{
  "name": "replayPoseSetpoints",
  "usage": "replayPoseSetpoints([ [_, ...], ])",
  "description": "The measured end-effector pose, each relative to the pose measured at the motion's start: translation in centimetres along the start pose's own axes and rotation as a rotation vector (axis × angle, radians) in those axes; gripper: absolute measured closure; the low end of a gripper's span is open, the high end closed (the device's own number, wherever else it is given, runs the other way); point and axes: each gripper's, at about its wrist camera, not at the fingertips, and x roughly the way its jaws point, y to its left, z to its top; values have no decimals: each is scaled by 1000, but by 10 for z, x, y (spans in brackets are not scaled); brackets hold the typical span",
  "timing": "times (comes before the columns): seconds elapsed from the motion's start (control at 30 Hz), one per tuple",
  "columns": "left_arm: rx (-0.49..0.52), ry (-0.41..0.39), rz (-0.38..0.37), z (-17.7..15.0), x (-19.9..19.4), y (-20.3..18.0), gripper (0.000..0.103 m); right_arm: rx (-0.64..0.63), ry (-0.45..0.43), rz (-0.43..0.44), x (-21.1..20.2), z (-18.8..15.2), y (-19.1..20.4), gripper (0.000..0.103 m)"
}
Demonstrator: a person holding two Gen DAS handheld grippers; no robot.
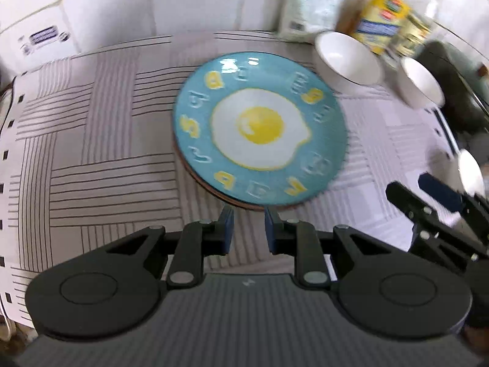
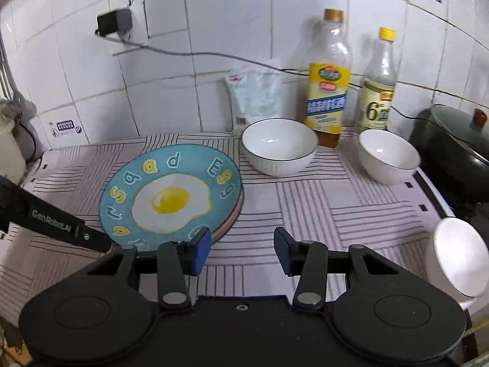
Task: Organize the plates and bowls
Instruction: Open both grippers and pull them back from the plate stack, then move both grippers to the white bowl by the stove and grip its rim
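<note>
A blue plate with a fried-egg picture (image 1: 259,128) (image 2: 171,195) tops a small stack of plates on the striped cloth (image 2: 321,202). My left gripper (image 1: 249,229) hovers just off the stack's near rim, its jaws a narrow gap apart with nothing between them. My right gripper (image 2: 241,247) stands open and empty to the right of the stack. Two white bowls (image 2: 279,146) (image 2: 388,156) sit upright behind the plates. A third white bowl (image 2: 458,257) is tilted at the counter's right edge.
Two bottles (image 2: 328,82) (image 2: 379,91) and a white bag (image 2: 256,94) stand against the tiled wall. A dark lidded pan (image 2: 458,146) sits at the far right. A pale jar (image 2: 9,153) is at the left edge, and a plug with cables (image 2: 114,21) hangs above.
</note>
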Motion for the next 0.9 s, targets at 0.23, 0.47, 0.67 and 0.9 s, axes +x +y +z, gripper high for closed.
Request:
replayPoseSetpoints([
  [0.23,84,-44,-49,-13,-42,-31,76,-18,-53,1,-60,3,-16,52],
  [0.47,133,-72,-105,-26,-63,-55,67,-68,-86,-94,-91,-18,-32,51],
  [0.67,178,-61,-137,-30,-64,-81,62,-19,-77,-133,-97,-37,-55,44],
  [0.9,237,-66,-172,-31,-49,-113,53,27,-70,-162,-86,-57,-86,38],
])
